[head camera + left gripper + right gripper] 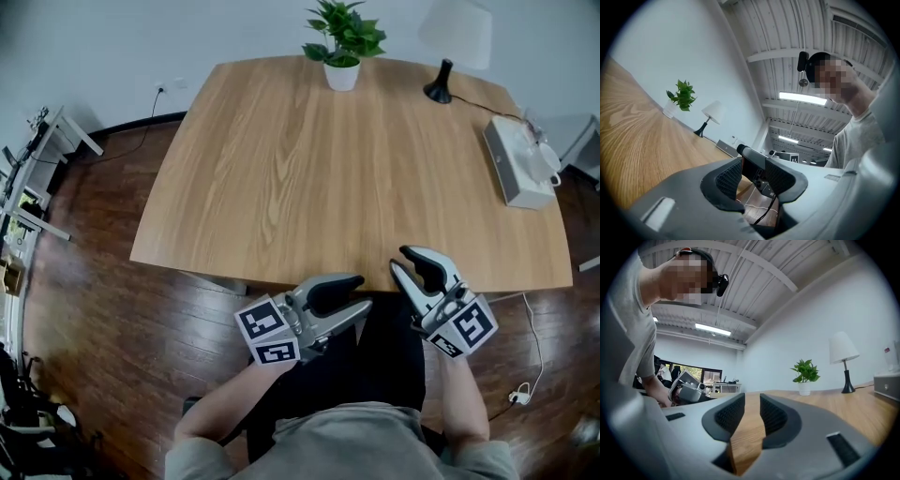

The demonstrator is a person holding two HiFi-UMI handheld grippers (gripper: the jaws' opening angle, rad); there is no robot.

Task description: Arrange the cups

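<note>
- Sitting at the near edge of the wooden table point(309, 178), a person holds both grippers low in front of the body.
- The left gripper point(364, 291) is just off the near edge, about at its middle, and points sideways toward the right gripper point(398, 258).
- Its jaws stand a little apart. Between the ribbed pads point(729, 178) only the other gripper and the dark floor show, so it has hold of nothing.
- The right gripper has its tips just over the near edge, a bit right of the middle, and it looks toward the far edge.
- Its jaws also leave only a narrow gap. Between its pads point(731, 413) I see bare wood and nothing gripped.
- At the middle of the far edge stands a potted plant point(342, 42) in a white pot.
- A lamp point(439, 86) with a black foot stands near the far right corner.
- A white box point(514, 164) lies along the right edge.
- Where the cups are, I cannot tell from any view.
</note>
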